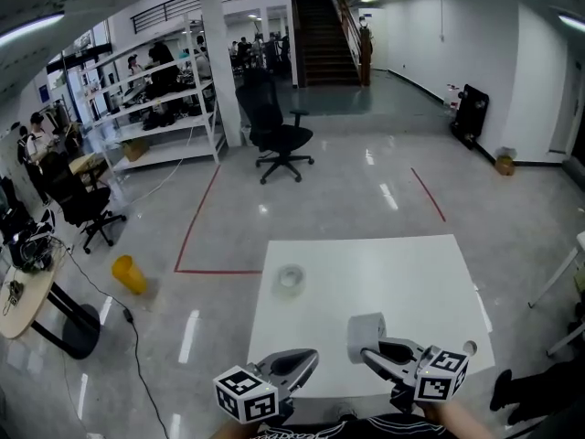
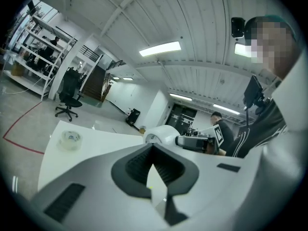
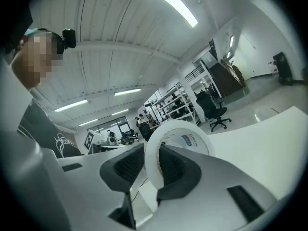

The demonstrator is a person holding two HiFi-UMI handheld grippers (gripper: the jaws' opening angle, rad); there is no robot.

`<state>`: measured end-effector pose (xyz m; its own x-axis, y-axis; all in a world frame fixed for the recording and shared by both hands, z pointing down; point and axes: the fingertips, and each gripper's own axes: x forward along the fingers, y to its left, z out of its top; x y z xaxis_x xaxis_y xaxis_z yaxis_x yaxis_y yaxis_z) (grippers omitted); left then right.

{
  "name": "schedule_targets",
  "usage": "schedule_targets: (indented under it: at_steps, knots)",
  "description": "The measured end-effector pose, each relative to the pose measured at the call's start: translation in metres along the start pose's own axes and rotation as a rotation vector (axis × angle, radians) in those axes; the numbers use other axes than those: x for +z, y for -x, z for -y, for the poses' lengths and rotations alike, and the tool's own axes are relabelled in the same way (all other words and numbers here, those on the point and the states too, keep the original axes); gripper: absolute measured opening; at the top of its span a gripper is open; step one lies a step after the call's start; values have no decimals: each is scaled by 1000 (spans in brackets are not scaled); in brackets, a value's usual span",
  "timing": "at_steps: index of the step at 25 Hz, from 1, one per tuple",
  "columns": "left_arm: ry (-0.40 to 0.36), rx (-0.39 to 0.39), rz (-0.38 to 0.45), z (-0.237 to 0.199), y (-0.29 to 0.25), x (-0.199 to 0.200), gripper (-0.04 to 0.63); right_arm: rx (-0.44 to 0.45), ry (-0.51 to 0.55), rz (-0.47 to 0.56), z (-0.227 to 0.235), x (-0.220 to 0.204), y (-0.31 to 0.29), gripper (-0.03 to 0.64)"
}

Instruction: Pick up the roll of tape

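Observation:
My right gripper point(image 1: 369, 349) is shut on a white roll of tape point(image 1: 366, 335), holding it on edge above the near part of the white table point(image 1: 411, 282). In the right gripper view the roll point(image 3: 179, 139) stands between the two dark pads, which press on its wall. The left gripper view shows the same white roll point(image 2: 162, 134) in the right gripper point(image 2: 191, 141), off the table. My left gripper point(image 1: 297, 364) hovers at the table's near edge with its jaws together and nothing between them point(image 2: 153, 171). A second, clear tape roll point(image 1: 291, 278) lies flat on the table's left part point(image 2: 70, 139).
A small round object point(image 1: 470, 347) sits near the table's right front corner. On the floor beyond stand a black office chair point(image 1: 274, 128), a yellow bin point(image 1: 128, 274), shelving point(image 1: 155, 90) and a round desk point(image 1: 27, 291) at the left. Red lines point(image 1: 196, 227) mark the floor.

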<state>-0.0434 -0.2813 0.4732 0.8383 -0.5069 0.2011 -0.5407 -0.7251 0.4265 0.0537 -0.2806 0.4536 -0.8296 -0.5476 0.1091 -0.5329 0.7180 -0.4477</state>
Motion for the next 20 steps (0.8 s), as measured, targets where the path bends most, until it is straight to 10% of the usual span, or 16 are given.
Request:
schedule_targets:
  at_steps: [20]
  knots:
    - [-49,-54,-13,28,-7,4,3,-33,30,61,-8,4,20,97]
